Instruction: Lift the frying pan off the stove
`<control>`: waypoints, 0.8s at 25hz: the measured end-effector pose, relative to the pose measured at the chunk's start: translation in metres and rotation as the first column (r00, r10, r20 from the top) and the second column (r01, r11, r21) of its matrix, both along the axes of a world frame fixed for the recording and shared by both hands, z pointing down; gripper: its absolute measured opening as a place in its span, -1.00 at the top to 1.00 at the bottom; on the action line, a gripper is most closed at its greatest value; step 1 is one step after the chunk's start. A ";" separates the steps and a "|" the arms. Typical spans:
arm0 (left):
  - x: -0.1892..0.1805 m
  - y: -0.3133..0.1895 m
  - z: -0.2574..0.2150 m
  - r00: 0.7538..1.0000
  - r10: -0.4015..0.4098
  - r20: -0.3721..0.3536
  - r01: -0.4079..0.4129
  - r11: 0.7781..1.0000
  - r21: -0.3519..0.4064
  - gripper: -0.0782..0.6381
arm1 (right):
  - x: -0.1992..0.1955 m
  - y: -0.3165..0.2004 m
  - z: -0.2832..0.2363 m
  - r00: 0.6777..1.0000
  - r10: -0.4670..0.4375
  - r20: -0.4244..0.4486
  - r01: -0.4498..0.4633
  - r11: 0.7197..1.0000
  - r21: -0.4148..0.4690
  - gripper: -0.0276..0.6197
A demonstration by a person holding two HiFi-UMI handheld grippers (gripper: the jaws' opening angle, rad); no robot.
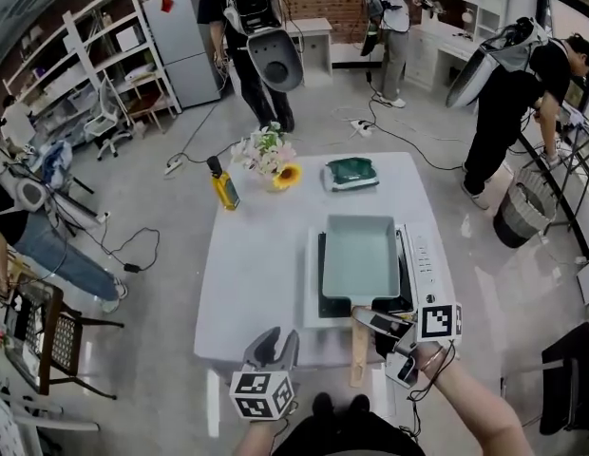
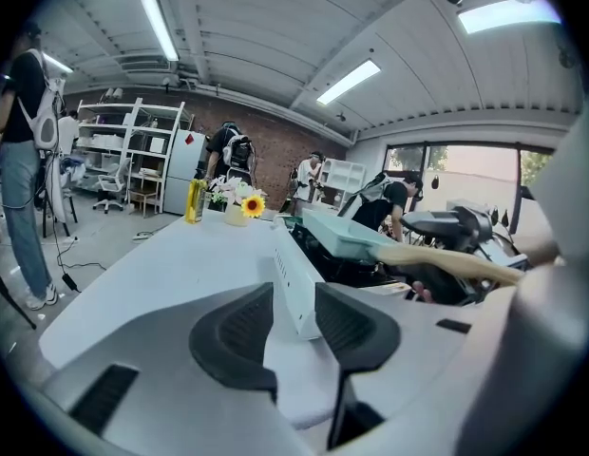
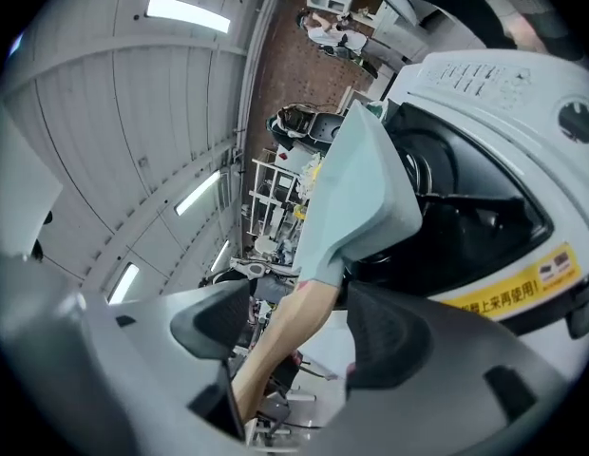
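Handle [image 3: 271, 359] of frying pan [image 3: 363, 183] between right gripper's [image 3: 299, 323] parted jaws

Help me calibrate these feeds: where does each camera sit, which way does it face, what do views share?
Head view: on the person's head, facing steeply down at table, stove and pan; forearms, left gripper and right gripper show.
Left gripper view: on the left gripper, facing low across the table toward the stove; its open jaws show.
Right gripper view: on the right gripper, rolled sideways, facing along the handle to the pan; open jaws flank the handle.
All three share pan and stove.
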State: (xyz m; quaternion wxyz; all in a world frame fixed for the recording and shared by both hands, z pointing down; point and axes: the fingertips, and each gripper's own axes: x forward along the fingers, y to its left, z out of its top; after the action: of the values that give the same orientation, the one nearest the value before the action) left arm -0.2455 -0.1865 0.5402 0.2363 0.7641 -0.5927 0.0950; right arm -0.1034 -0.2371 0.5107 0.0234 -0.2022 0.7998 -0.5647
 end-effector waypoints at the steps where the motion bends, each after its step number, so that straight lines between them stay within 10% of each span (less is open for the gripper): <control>1: 0.000 0.000 0.001 1.000 -0.003 0.000 0.003 1.000 -0.001 0.41 | -0.002 -0.001 0.000 1.000 -0.012 -0.001 0.012 1.000 0.006 -0.07; 13: -0.001 0.000 0.003 1.000 0.001 0.002 -0.001 1.000 -0.016 0.41 | -0.015 -0.005 0.013 0.998 -0.062 -0.026 0.060 0.997 -0.043 0.17; 20: 0.036 -0.004 -0.017 0.966 0.104 -0.235 -0.123 0.990 -0.066 0.41 | -0.016 -0.005 0.010 0.998 -0.059 -0.004 0.059 0.996 -0.063 0.19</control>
State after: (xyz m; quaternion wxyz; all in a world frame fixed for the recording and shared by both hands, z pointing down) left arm -0.2095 -0.1903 0.5237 0.3280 0.7926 -0.5122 0.0425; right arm -0.1189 -0.2417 0.5210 -0.0020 -0.1805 0.7874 -0.5894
